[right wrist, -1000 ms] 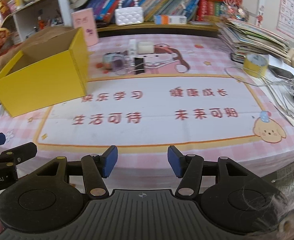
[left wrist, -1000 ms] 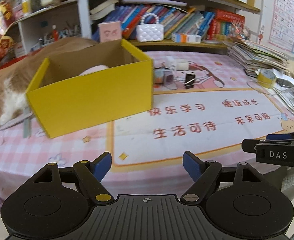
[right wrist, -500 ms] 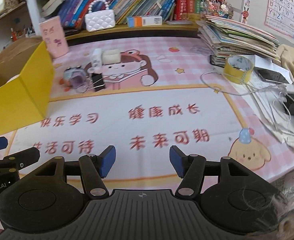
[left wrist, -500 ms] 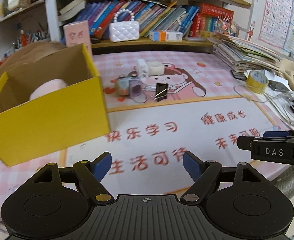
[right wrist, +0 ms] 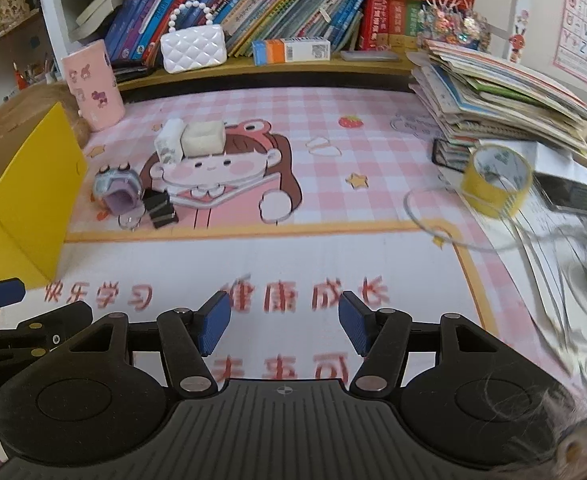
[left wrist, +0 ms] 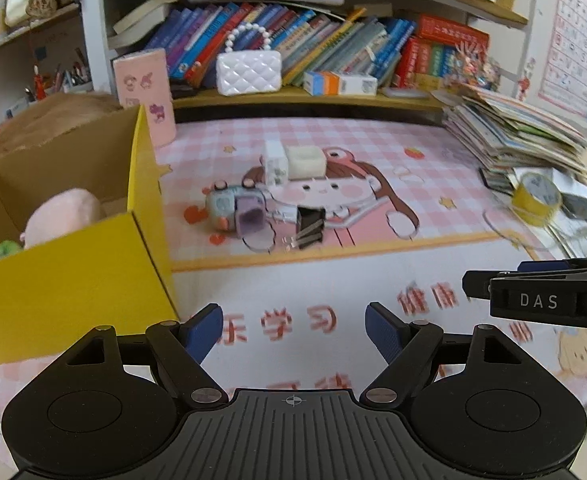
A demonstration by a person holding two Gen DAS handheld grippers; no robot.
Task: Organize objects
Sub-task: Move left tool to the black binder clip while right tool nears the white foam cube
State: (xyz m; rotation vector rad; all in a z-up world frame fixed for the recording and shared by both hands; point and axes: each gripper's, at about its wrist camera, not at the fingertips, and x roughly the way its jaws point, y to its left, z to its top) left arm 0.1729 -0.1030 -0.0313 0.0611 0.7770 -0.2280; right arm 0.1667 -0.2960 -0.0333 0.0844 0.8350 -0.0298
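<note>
A yellow cardboard box stands at the left and holds a pink plush; it also shows in the right wrist view. Small objects lie mid-table: a grey-purple toy, a black binder clip, a white charger and a cream block. In the right wrist view I see the toy, clip, charger and block. My left gripper and right gripper are open and empty, above the mat's near part.
A pink cup stands beside the box. A yellow tape roll, a book stack, cables and a phone are at the right. A bookshelf with a white purse runs along the back.
Both grippers have moved forward and to the right over the mat; the box has slid left in both views and the small objects look closer. Both stay open.
</note>
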